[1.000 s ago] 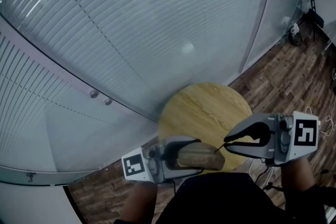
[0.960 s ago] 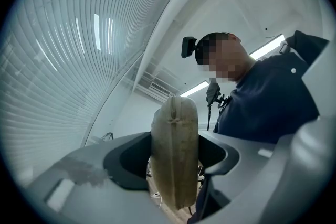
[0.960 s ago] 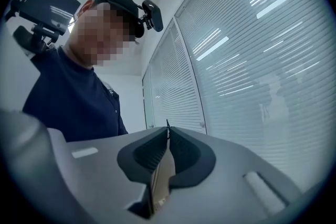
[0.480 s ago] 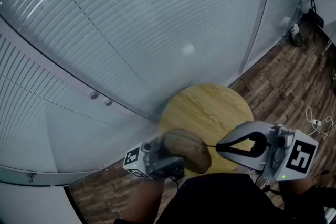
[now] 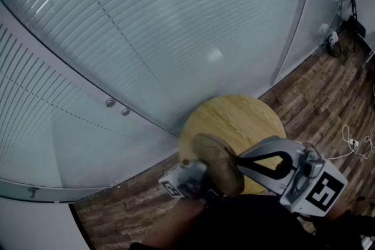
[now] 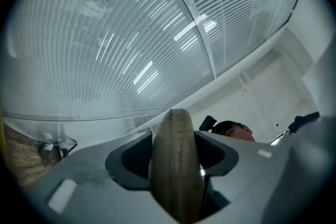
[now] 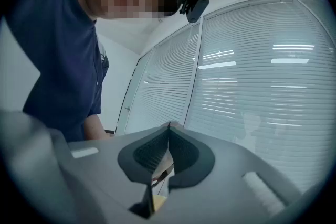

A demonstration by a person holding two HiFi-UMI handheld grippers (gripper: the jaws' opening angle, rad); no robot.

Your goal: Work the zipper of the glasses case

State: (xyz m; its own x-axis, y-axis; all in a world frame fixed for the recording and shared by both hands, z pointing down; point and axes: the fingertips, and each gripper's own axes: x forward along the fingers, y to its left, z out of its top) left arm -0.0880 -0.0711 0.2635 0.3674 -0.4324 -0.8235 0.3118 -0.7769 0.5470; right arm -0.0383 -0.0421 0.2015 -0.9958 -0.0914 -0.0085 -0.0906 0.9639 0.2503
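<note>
The brown glasses case (image 5: 220, 164) is held up in the air over the near edge of the round wooden table (image 5: 234, 117), standing on end. My left gripper (image 5: 202, 180) grips it from below; its jaws are closing, with the case (image 6: 176, 165) filling the gap between them. My right gripper (image 5: 239, 162) comes in from the right, its tips against the case's right side. Its jaws (image 7: 168, 128) are shut, and a thin bit of the zipper pull shows just under the pads. The zipper track itself is hidden.
A curved glass wall with blinds (image 5: 146, 38) stands behind the table. Wood flooring (image 5: 322, 91) lies to the right, with white cables (image 5: 351, 143) and a dark stand (image 5: 348, 14) farther off. A person's dark blue sleeve (image 7: 58, 60) shows in the right gripper view.
The case has swung from lying sideways to standing on end and shifted right. The left gripper has turned under it. The right gripper has moved in and down against the case.
</note>
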